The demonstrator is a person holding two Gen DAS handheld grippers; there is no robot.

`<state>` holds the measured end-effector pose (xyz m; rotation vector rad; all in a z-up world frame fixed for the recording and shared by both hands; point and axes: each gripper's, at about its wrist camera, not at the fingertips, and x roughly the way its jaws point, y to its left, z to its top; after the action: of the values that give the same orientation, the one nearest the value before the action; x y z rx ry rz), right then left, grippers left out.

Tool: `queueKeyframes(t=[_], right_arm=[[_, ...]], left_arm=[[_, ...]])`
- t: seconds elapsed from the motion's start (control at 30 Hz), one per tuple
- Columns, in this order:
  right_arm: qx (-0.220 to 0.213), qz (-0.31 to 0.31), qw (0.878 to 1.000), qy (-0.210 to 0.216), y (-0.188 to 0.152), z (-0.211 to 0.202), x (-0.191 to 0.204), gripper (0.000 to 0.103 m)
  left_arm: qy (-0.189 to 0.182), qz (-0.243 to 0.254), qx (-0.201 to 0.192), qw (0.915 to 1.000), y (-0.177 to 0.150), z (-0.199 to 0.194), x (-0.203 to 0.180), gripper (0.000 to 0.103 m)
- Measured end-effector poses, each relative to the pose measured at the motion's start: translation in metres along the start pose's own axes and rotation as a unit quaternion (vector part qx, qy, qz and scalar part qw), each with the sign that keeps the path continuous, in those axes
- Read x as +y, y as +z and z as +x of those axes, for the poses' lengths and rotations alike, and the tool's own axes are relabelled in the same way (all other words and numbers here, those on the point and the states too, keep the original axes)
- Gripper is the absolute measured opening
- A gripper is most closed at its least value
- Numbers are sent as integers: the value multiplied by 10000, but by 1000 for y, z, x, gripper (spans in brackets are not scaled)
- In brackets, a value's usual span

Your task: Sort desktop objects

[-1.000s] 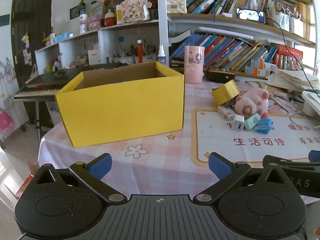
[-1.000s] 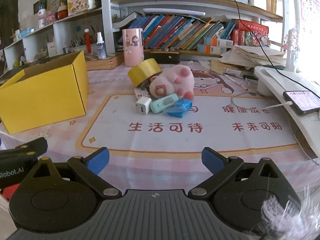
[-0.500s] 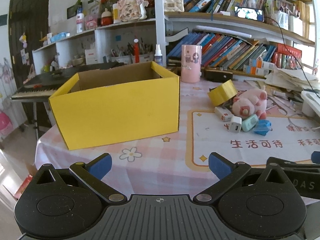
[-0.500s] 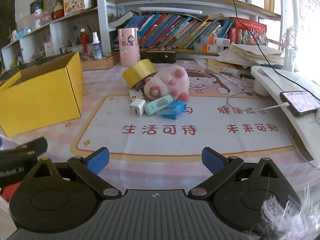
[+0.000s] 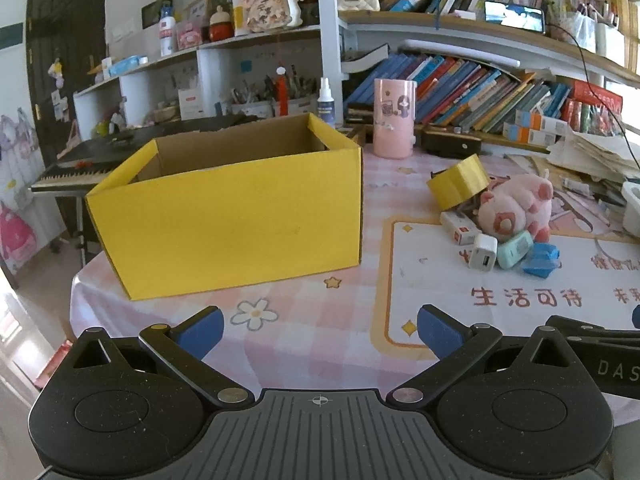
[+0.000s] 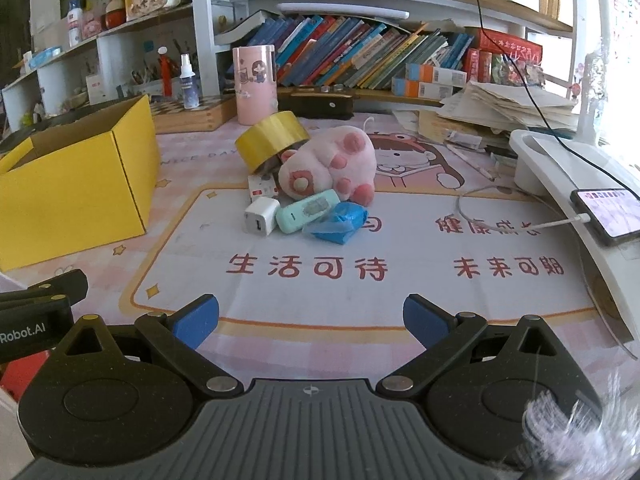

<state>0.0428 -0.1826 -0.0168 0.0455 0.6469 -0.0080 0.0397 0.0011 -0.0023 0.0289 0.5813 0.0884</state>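
Left tongs (image 5: 318, 326): hanging low over the near edge of the worktop (image 5: 304, 300), blue pads spread wide with nothing between them — facing the yellow box (image 5: 228, 216) almost square-on.
Right tongs (image 6: 311, 316): also gaping wide and empty, hovering over the printed mat (image 6: 360, 268) and looking straight up it.
Pile: sitting mid-worktop, ahead of the right tongs and a touch to their left — for the left tongs it is lying well off to the right.
Nearest pieces: the white charger (image 6: 261, 216), mint device (image 6: 309, 211) and blue crumpled wrapper (image 6: 338, 222) are forming the front row, all touching or just beside one another.
Behind them: the pink plush pig (image 6: 330, 162) is lying on its side, the yellow tape roll (image 6: 272, 140) leaning tilted against it, a small white-and-red box (image 6: 262, 187) tucked underneath.
Long axis: the mint device is lying slantwise, rising to the right — tongs coming straight up the mat would be meeting it at an angle, so a slight wrist turn looks needed.
Nearer arm: the right one, by my reading — it is lined up with the pile, while the left is lined up with the box.
Box: standing open-topped to the left of the pile, well apart from it — whether anything is inside I cannot tell.
Stage: looks like the opening of the sort, the pile seemingly untouched.
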Motion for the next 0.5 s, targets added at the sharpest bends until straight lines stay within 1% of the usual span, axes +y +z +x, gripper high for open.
queueKeyframes(t=[0.3, 0.5], right_arm=[[112, -25, 9999, -44, 13, 19, -10, 100], [171, -31, 9998, 44, 22, 32, -16, 100]], left_arm=[[-38, -138, 7, 9999, 10, 13, -8, 103], [16, -166, 72, 9998, 16, 24, -15, 103]])
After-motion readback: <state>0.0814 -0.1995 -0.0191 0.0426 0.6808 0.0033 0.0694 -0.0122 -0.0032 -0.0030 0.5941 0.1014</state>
